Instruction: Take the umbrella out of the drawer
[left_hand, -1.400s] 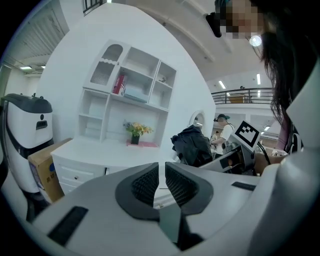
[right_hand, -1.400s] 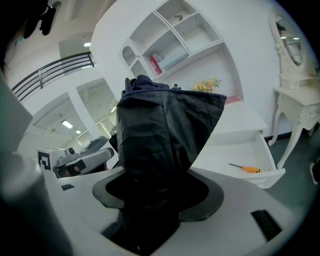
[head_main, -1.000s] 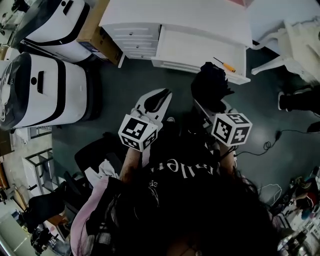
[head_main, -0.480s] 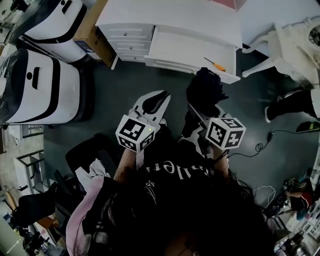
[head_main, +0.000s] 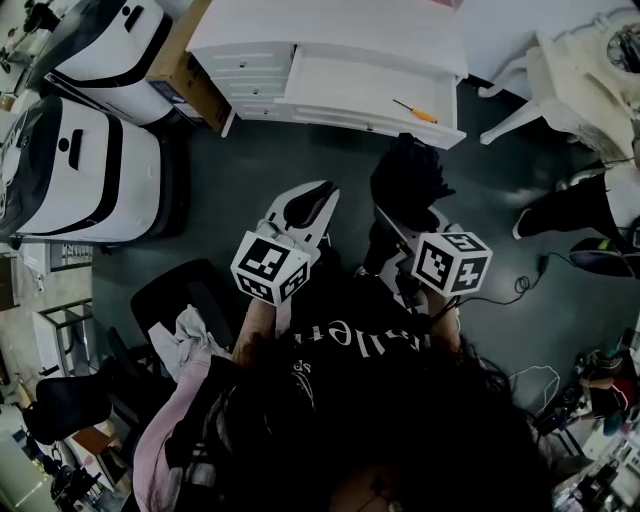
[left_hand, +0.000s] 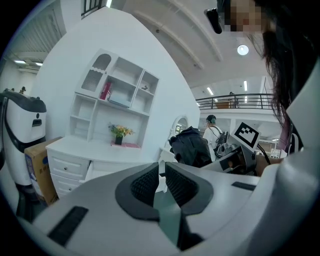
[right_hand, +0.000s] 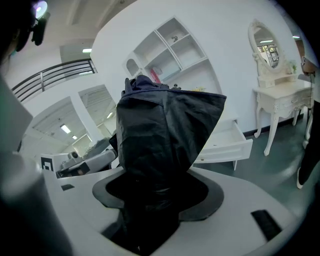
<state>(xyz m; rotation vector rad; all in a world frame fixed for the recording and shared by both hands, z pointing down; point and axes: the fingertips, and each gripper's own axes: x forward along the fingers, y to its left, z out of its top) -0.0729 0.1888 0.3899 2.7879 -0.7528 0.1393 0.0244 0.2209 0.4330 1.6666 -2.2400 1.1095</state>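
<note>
R hand-held gripper (right_hand: 157, 192) grips umbrella (right_hand: 165, 135) outside drawer (right_hand: 226, 143); L hand-held gripper (left_hand: 161, 181) appar. closed.

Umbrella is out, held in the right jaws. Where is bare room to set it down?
Bare: the open drawer left of the screwdriver, and the floor between drawer and left gripper. Crowded: white machines at left, a person's legs at right.

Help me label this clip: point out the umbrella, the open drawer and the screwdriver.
umbrella (head_main: 408, 180): head view, middle of its bunched black canopy.
drawer (head_main: 345, 85): head view, bare white floor of the drawer.
screwdriver (head_main: 427, 117): head view, orange handle, lying in the drawer's right part.
</note>
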